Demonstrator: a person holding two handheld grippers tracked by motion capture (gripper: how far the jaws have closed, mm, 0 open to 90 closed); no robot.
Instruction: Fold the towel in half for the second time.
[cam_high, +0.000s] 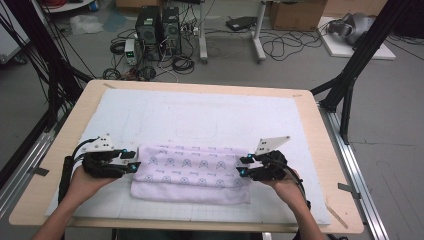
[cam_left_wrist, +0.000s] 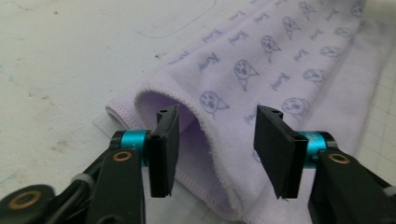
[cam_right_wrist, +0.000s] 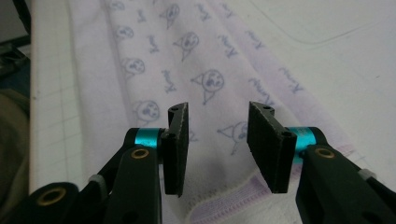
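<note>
Lying folded into a long band near the front edge of the white gridded mat (cam_high: 200, 112), the pale lilac terry towel printed with small grey animal faces (cam_high: 192, 172) runs side to side across the light wooden table (cam_high: 327, 165), its two short ends facing the table's left and right edges. No box, bowl or tray stands on the table. The left gripper (cam_high: 134, 161) sits at the towel's left end and the right gripper (cam_high: 243, 166) at its right end, each held in a hand that comes in over the front edge. Both pairs of jaws stand apart, pressing on nothing. Bare mat stretches from the towel to the table's back edge, and narrower strips lie open beyond each short end and along the front. The left gripper view shows what the high view cannot: the towel's (cam_left_wrist: 280, 70) stitched hem loops up in an open fold just behind the left gripper (cam_left_wrist: 215, 149), with the lower layer peeking out beneath it, and the cloth lies past the pads without touching them. The right gripper view shows the flat hemmed end of the towel (cam_right_wrist: 196, 70) beneath the right gripper (cam_right_wrist: 219, 147), with the mat's grid lines along one side.
</note>
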